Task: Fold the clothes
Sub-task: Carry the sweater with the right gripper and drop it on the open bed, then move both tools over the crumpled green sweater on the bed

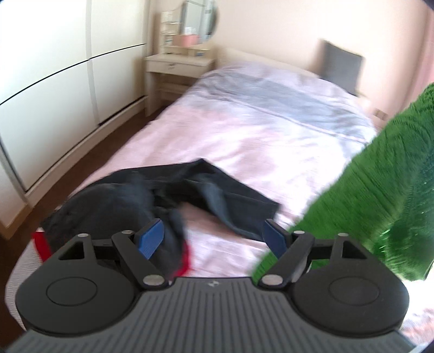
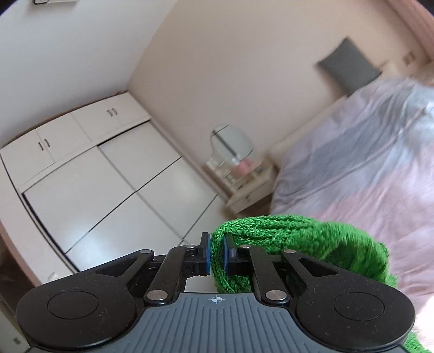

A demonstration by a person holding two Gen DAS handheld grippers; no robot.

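— Right gripper (image 2: 216, 255) first: clenched on green knit (image 2: 293, 239), a fold pinched between blue pads (image 2: 207, 254). Knit bunched past the right finger, trailing off toward 4 o'clock in the right wrist view.

— And pointing where?

— Roughly level, toward white wardrobe (image 2: 108, 176) at 9 o'clock. Vanity (image 2: 244, 184) with round mirror (image 2: 230, 142) near centre. Bed (image 2: 366, 168) at 3 o'clock, tilted in view. Grey pillow (image 2: 348, 65) up at 1 o'clock against the wall.

— Left gripper?

— Left gripper (image 1: 214, 236) spread wide, nothing between the fingers. Angled down over the bed (image 1: 244, 130). Blue pads (image 1: 150, 239) well apart.

— Clothes on the bed?

— Dark garment (image 1: 162, 190) crumpled on the pink cover, just ahead of the fingers, spreading from 9 o'clock to centre. Partly behind the left finger; touching or not, hard to tell through blur. Red fabric (image 1: 40, 241) peeking out at 8 o'clock and again below the dark cloth near the left pad.

— Green knit seen from the left side too?

— Yes. Knit (image 1: 379, 190) hanging in a broad sheet at 3 to 4 o'clock, lifted off the bed, lower edge dropping behind the right finger. Blurred.

— Rest of that view?

— Wardrobe (image 1: 54, 108) at 10 o'clock, vanity (image 1: 179, 65) and mirror (image 1: 200, 19) at 12, pillow (image 1: 341, 65) at 1 o'clock.
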